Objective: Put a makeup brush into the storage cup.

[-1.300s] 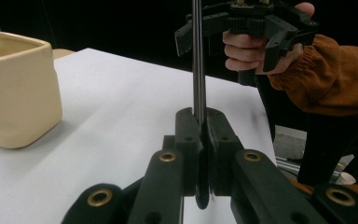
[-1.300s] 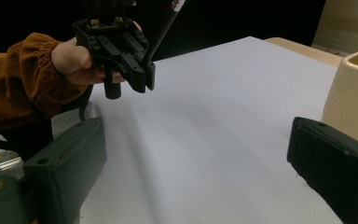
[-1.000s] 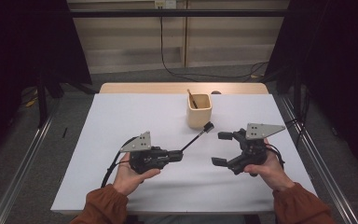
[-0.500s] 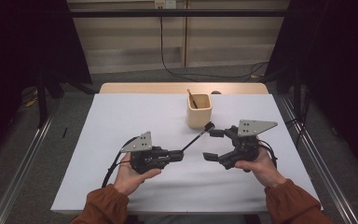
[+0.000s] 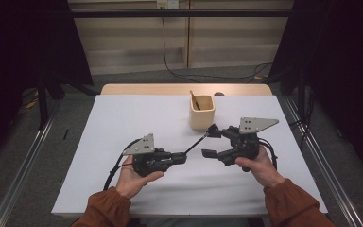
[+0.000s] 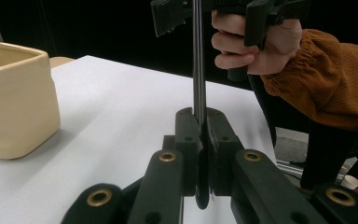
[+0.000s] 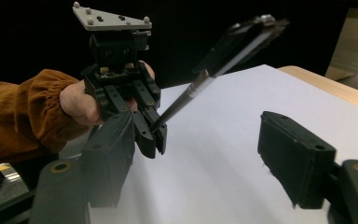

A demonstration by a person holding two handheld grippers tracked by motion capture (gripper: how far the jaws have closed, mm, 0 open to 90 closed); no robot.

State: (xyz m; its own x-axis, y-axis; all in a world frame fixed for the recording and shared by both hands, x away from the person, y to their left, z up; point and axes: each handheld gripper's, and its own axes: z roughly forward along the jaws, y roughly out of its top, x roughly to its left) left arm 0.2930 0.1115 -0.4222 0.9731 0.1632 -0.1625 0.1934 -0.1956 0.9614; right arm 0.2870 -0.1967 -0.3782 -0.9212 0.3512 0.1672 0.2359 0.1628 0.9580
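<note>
Two grippers: the left gripper (image 5: pixel 182 157) clamps the near end of a thin black rod-like brush with a silver ferrule (image 5: pixel 196 143); the right gripper (image 5: pixel 211 142) stands wide open.
Change: a second ago the right gripper sat farther right, clear of the brush; now it has slid in around the far end.
Meaning: I judge a hand-over or a two-handed hold is starting.
Brush to fingers: pinched between the left fingers (image 6: pixel 186 140), its tip rising past the right gripper's upper finger (image 7: pixel 242 39).
Nearby: cream square ceramic cup (image 5: pixel 202 111) on the white counter (image 5: pixel 123 118), just beyond the right fingers.

Brush (image 5: pixel 197 143) between tools, before cup (image 5: pixel 202 112)
</note>
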